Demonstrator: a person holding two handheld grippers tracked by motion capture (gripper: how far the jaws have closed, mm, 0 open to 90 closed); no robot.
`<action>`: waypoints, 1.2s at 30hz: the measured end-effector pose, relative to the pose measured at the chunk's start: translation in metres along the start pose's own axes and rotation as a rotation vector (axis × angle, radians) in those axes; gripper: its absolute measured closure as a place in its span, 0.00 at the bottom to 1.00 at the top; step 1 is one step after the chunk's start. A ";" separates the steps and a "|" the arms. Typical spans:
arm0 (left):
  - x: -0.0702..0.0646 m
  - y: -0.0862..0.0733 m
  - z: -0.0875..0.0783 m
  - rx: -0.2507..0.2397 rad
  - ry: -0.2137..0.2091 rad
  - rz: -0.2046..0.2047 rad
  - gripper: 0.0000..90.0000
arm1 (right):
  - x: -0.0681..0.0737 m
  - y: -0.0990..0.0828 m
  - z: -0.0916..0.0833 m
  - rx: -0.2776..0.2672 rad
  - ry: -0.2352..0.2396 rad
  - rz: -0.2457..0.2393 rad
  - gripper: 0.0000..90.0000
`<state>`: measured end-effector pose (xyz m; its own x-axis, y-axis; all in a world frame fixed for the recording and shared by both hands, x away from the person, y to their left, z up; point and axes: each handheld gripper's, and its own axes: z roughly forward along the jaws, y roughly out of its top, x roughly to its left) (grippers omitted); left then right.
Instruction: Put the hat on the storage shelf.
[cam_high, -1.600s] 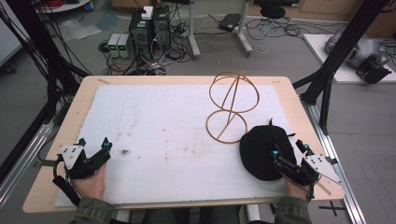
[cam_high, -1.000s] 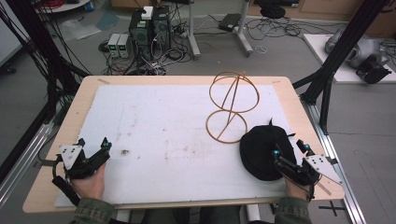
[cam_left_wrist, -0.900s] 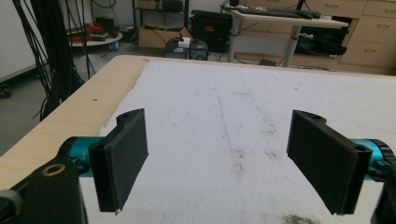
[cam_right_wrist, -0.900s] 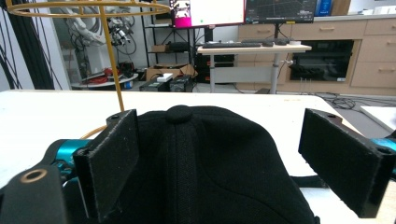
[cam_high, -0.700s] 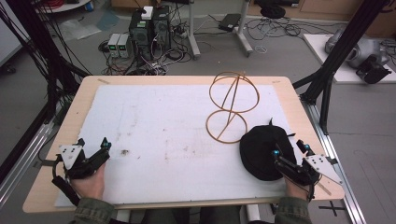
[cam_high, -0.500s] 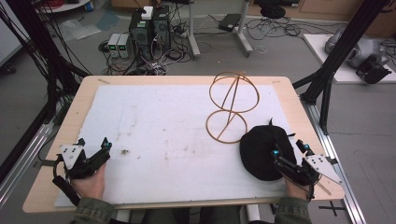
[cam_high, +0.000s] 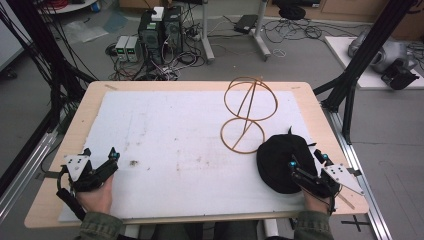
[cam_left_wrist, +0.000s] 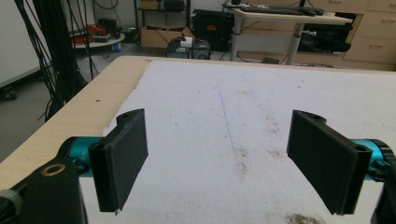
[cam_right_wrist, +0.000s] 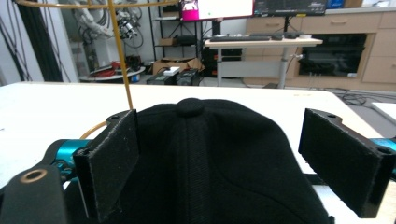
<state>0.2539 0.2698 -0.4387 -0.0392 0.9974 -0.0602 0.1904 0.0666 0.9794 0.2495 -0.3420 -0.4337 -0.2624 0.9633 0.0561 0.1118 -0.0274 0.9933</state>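
Black cap is seen lying on the white sheet at about 4 o'clock of the counter, crown up, its top button visible in the right gripper view. A thin wooden-coloured wire stand, made of two hoops joined by a rod, is set just beside the cap at its 11 o'clock; the lower hoop lies flat on the sheet and appears to touch or nearly touch the cap's edge, which cannot be settled from the high view.

Right tool is held at the cap's 4 o'clock side, jaws spread wide and released. In the right gripper view the cap's crown is seen between and beyond the two jaws; contact between jaws and fabric cannot be told.

Left tool is held well apart from the cap, at about 8 o'clock of the counter, over the sheet. Its jaws are likewise spread wide, nothing between them. A small brownish stain is noted on the sheet just at 3 o'clock of the left tool.

Off the counter at 12 o'clock, computer cases and loose cables are seen on the floor.
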 end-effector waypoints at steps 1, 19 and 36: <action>0.000 0.000 0.000 0.000 -0.002 -0.001 0.23 | 0.001 0.000 0.001 0.006 0.007 0.001 0.13; 0.000 0.000 0.001 0.004 0.003 -0.003 0.23 | 0.007 -0.003 0.009 0.100 0.029 -0.071 0.13; 0.000 -0.001 0.001 0.011 -0.001 -0.003 0.24 | 0.009 -0.003 0.013 0.149 0.064 -0.072 0.17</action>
<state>0.2543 0.2702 -0.4394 -0.0393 0.9972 -0.0636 0.2009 0.0702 0.9771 0.2592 -0.3302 -0.4374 -0.3347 0.9423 -0.0032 0.2305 0.0852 0.9693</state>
